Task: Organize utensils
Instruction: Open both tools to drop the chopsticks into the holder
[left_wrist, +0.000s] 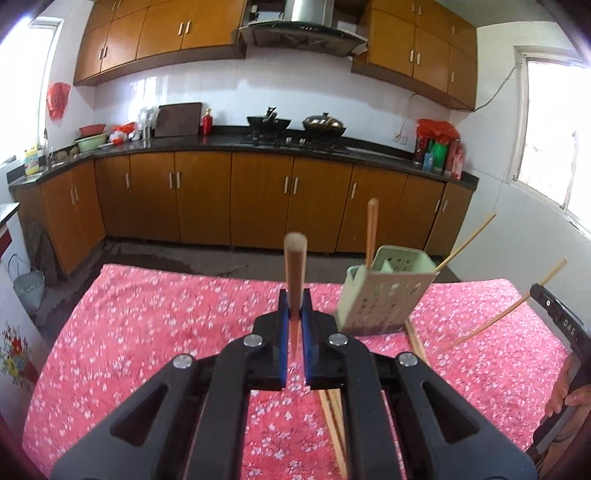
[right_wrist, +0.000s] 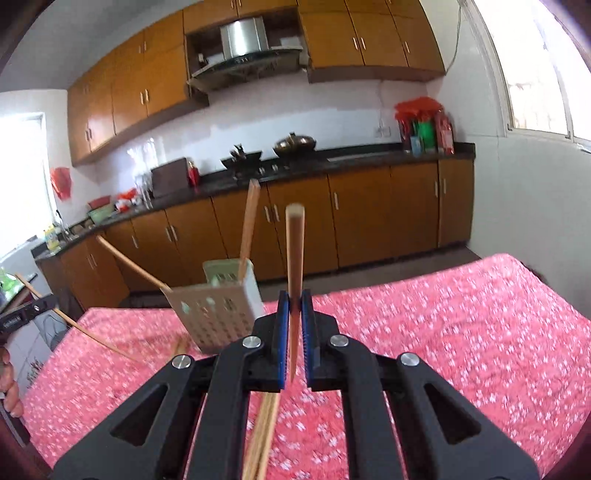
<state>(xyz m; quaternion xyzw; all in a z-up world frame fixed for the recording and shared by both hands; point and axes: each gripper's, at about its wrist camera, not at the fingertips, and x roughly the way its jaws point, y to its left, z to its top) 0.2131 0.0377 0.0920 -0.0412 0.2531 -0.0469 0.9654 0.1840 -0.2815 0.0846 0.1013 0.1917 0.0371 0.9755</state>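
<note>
Kitchen cabinets backed a table (left_wrist: 147, 314) where a holder (left_wrist: 384, 291) stood with one chopstick inside. Each tool, left (left_wrist: 294, 317) and right (right_wrist: 294, 317), pinched one chopstick (left_wrist: 295, 273) upright by its thin end; a loose pinch could let either swing, miss the holder, or tip it.

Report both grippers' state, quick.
Left gripper: shut on a wooden chopstick, thick end pointing up.
Right gripper: shut on another wooden chopstick, thick end also up.
</note>
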